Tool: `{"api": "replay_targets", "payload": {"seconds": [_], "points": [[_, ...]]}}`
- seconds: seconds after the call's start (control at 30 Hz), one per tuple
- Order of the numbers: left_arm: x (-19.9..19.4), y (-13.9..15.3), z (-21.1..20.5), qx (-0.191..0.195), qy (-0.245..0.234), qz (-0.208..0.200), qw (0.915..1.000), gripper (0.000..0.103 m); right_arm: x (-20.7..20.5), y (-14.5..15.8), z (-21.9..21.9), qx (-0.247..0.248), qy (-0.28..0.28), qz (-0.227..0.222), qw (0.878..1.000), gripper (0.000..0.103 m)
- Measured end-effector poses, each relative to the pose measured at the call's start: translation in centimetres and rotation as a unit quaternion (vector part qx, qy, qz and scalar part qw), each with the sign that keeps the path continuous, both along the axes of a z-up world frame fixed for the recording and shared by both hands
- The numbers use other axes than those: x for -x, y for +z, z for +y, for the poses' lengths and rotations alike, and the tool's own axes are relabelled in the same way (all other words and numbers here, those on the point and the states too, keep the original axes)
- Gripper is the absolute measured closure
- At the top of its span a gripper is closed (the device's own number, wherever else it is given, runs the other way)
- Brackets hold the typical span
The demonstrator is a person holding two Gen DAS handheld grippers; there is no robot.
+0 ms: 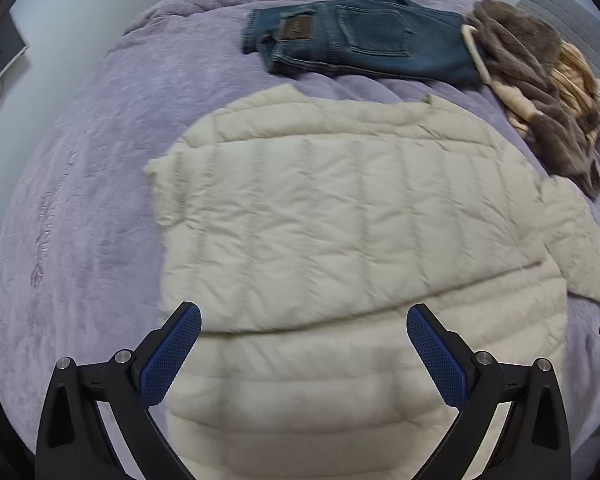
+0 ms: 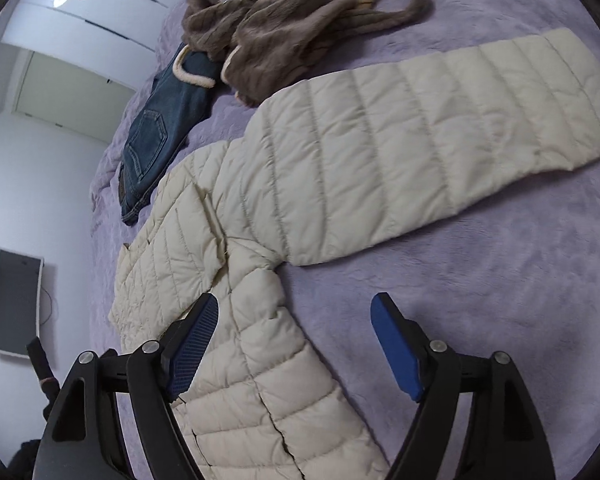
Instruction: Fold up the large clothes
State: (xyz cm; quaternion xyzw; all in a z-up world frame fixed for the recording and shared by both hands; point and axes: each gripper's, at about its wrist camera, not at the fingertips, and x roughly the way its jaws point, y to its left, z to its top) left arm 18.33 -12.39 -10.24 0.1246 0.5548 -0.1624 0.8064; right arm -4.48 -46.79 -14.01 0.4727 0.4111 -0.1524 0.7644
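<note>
Your left claw [image 1: 304, 354] stands wide, nothing between its blue pads, and it hangs over the cream puffer jacket [image 1: 340, 220]. The jacket lies spread flat in the middle of the bed, on the purple blanket [image 1: 100, 200], with a fold line running across it just ahead of your pads. One sleeve runs off to the right edge of that view.

Your right claw [image 2: 294, 344] is also wide and holds nothing. Its left pad sits over the jacket's edge, its right pad over bare blanket. From this side you see the sleeve [image 2: 440, 140] stretched out straight across the blanket, away from the body of the jacket.

Beyond the jacket lie folded blue jeans [image 1: 360, 40], apart from it. Next to the jeans sits a heap of brown furry clothing [image 1: 540, 92] with a striped orange piece in it; its pale-trimmed edge overlaps the jeans' end.
</note>
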Motion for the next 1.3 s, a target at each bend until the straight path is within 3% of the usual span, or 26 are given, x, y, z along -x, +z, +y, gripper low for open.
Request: {"api": "replay_targets", "payload": {"seconds": [0.1,0.4,0.57,0.8,0.87,0.9,0.97,1.0,1.03,1.17,1.3], "points": [[3.0,-0.2,-3.9,0.014,-0.036,0.018,0.9991,0.000,2.6,-0.4,-2.0,-0.006,-0.038,-0.003,0.999,0.000],[8.0,-0.6,-12.8,0.036,-0.095,0.032,0.9944,0.000,7.1,-4.0,-7.7,-0.074,-0.113,-0.008,0.991,0.000],[8.8,-0.7,-14.8,0.031,-0.106,0.021,0.9936,0.000,8.0,-6.4,-11.0,-0.139,-0.174,-0.061,0.973,0.000],[8.9,-0.9,-15.0,0.027,-0.102,0.018,0.9942,0.000,6.2,-8.9,-14.5,-0.209,-0.229,-0.133,0.941,0.002],[8.7,-0.8,-14.8,0.030,-0.095,0.019,0.9948,0.000,5.8,-9.3,-15.1,-0.226,-0.244,-0.152,0.931,0.016],[8.5,-0.7,-14.6,0.033,-0.092,0.019,0.9950,0.000,5.8,-9.7,-15.5,-0.240,-0.253,-0.157,0.924,0.035],[8.2,-0.6,-14.2,0.037,-0.086,0.016,0.9955,0.000,5.8,-10.8,-15.7,-0.288,-0.275,-0.190,0.898,0.053],[7.9,-0.5,-13.9,0.038,-0.082,0.015,0.9958,0.000,5.7,-11.2,-15.7,-0.308,-0.283,-0.211,0.883,0.076],[7.7,-0.4,-13.6,0.040,-0.079,0.013,0.9960,0.000,5.5,-11.3,-15.6,-0.316,-0.284,-0.217,0.879,0.089],[6.5,-0.1,-11.9,0.044,-0.062,0.003,0.9971,0.000,4.3,-8.9,-15.5,-0.289,-0.250,-0.239,0.893,0.090],[4.8,0.1,-9.5,0.047,-0.035,-0.003,0.9983,0.000,1.9,-4.8,-15.0,-0.240,-0.202,-0.250,0.916,0.090]]}}
